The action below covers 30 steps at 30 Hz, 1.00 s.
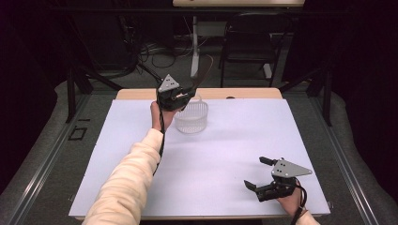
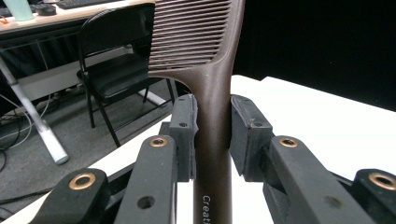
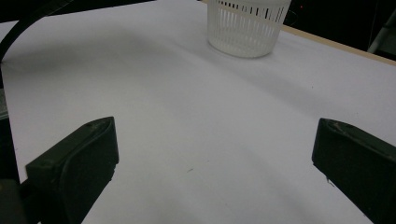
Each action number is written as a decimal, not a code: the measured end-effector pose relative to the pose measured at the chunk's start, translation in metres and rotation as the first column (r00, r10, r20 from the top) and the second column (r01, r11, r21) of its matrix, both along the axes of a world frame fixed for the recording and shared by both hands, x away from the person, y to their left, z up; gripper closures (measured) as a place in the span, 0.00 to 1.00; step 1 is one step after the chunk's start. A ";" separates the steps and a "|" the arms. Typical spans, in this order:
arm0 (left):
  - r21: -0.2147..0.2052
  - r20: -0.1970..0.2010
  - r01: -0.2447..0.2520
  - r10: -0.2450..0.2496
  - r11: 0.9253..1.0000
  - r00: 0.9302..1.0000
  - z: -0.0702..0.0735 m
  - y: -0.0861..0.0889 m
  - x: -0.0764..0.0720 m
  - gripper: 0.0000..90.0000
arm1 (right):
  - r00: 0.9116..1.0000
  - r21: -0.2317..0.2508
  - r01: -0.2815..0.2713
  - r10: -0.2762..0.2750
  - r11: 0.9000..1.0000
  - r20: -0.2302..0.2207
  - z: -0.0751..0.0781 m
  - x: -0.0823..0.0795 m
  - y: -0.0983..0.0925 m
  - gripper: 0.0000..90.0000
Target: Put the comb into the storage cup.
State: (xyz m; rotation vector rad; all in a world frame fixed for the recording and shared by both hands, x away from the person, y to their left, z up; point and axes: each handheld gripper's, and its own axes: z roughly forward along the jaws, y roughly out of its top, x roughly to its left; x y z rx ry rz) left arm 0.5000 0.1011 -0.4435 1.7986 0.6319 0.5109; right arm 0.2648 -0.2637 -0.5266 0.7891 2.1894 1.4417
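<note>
Left claw [image 1: 187,90] raised just above the white slotted basket [image 1: 191,118], at the basket's far-left rim as the high view has it. It grips a dark brown comb [image 2: 212,140] by the handle. In the left gripper view both black pads press flat on the handle, one to each side, and the toothed head stands up past them, teeth to the left. Part of a printed word shows low on the handle, too cut off to read.

In the high view the comb [image 1: 202,70] slants up and away from the claw, its head beyond the basket's far rim, over the worktop's back edge. The comb does not touch the basket.

The basket stands upright on the white sheet covering the worktop [image 1: 234,140], toward the far side and somewhat left of the middle. It looks empty — the right gripper view shows its slotted wall [image 3: 246,28] and base only.

Right claw [image 1: 262,176] well apart from the basket, near the sheet's near-right corner, held low over it. Jaws spread wide with nothing between them — bare sheet shows in the gap in the right gripper view.

Behind the basket, past the worktop, a black folding chair [image 1: 251,37] stands on the floor.
</note>
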 end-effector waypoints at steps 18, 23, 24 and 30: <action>0.054 -0.002 0.022 -0.022 0.998 1.000 -0.013 -0.001 0.002 0.80 | 1.000 -0.002 0.002 -0.002 1.000 -0.002 0.000 0.000 0.000 0.00; 0.057 -0.004 0.023 -0.023 0.998 1.000 -0.016 0.000 0.002 0.80 | 1.000 -0.001 0.003 -0.003 1.000 -0.001 0.000 0.000 0.000 0.00; 0.059 -0.006 0.023 -0.022 0.998 1.000 -0.017 0.000 0.002 0.80 | 1.000 -0.003 0.003 -0.003 1.000 -0.002 0.000 0.000 0.000 0.00; 0.064 -0.013 0.027 -0.026 0.998 1.000 -0.021 0.001 0.002 0.80 | 1.000 -0.003 0.003 -0.003 1.000 -0.003 0.000 0.000 0.000 0.00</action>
